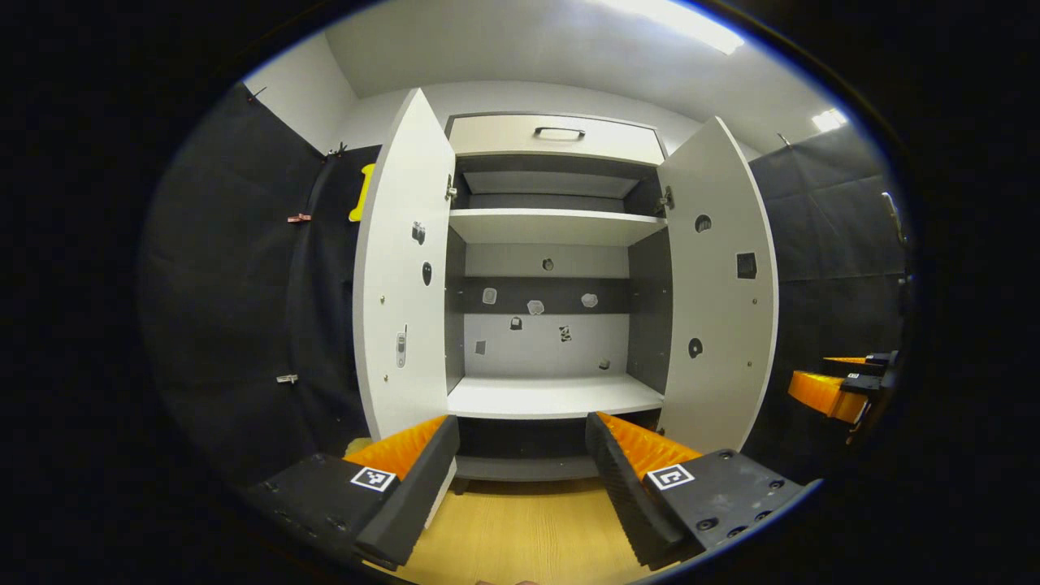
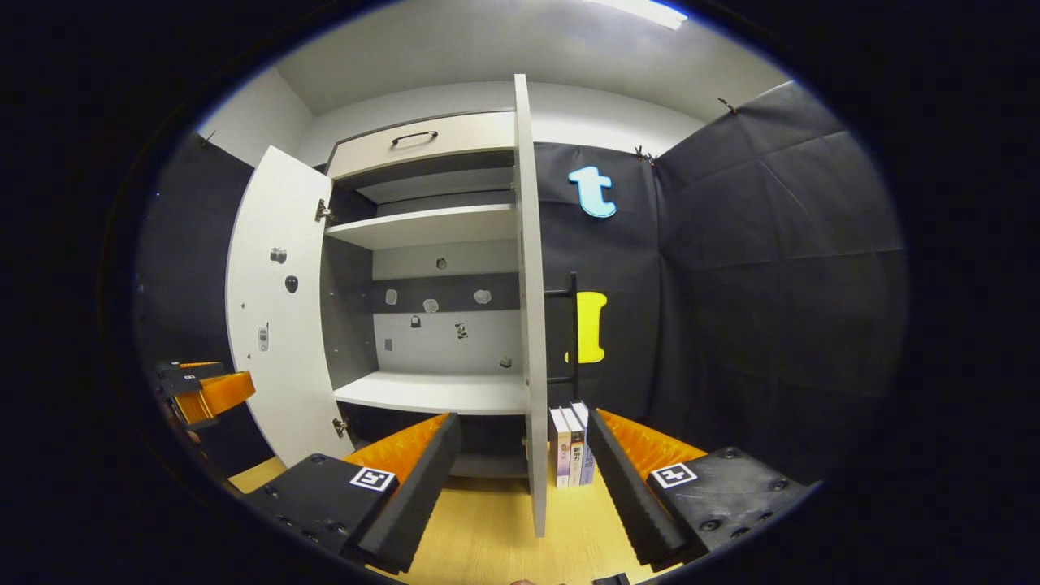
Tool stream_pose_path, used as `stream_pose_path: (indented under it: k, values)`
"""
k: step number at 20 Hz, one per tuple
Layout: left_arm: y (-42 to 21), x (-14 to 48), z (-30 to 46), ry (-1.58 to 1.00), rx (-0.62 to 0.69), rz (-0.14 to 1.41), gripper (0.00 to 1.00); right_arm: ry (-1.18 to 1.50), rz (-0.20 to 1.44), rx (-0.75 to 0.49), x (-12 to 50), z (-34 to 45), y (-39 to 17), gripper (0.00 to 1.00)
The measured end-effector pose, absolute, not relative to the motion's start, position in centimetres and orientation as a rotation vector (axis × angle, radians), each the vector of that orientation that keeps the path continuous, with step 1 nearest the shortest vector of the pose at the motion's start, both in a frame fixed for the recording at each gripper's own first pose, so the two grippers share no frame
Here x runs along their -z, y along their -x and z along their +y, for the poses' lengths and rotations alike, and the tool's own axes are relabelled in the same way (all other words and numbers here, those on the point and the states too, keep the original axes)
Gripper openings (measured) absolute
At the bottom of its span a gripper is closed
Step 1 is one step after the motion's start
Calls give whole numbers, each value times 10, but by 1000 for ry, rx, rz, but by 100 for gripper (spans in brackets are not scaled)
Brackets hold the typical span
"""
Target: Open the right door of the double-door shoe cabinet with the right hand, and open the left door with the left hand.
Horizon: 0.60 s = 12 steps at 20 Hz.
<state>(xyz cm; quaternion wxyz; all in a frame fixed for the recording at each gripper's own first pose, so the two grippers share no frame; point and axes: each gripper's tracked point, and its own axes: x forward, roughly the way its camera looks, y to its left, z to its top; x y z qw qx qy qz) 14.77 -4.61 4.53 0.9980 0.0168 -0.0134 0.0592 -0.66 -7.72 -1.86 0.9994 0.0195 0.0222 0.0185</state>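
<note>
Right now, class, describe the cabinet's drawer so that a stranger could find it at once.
Find the white shoe cabinet with both doors swung open. Look above its top shelf: the drawer spans the full width, the only closed front, with a dark handle.

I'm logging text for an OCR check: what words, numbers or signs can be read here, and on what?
No text reads clearly.
Books beside the right door: spine print too small to read.
Stickers inside the shoe cabinet: too blurred to tell any words.

Wooden floor (image 2: 487, 520) carries the shoe cabinet (image 2: 431, 390) and books (image 2: 571, 447).
</note>
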Motion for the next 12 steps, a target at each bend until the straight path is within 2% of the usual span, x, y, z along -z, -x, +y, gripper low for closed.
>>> stream_pose_path:
  k: [5,12]
  values:
    - [-142,-42,-36,-48,-170,-29,96,-2,76,-72,37,-63,16,98]
    - [-135,-33,-48,-45,-107,31,96,-5,81,-115,41,-48,17,98]
